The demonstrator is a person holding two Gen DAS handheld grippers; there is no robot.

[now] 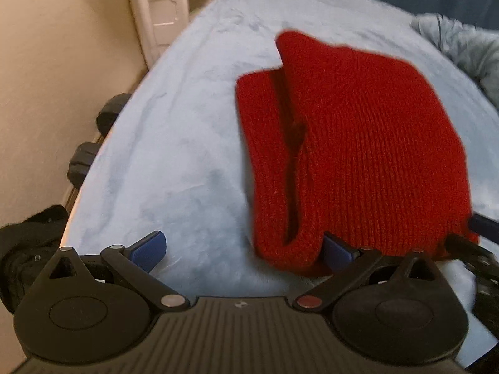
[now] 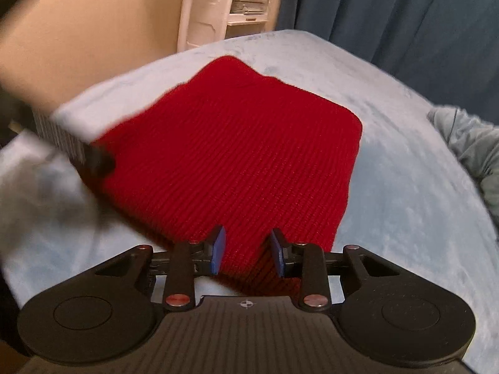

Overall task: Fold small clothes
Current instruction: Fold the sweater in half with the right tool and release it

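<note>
Mid-fold: the right gripper (image 2: 248,251), half open, straddles the hat (image 2: 237,152) edge without pinching; the left gripper (image 1: 243,249) gapes wide, empty — next, probably close and lift.

We've got a bed (image 1: 193,143) covered in a soft pale blue fleecy blanket, pretty smooth all over. Lying flat on it, around the middle, is a red knit garment (image 1: 358,143), folded over on itself so one side shows a doubled edge. Over at the bed's right edge we see a crumpled grey-blue cloth (image 2: 467,143), well apart from the red knit.
</note>
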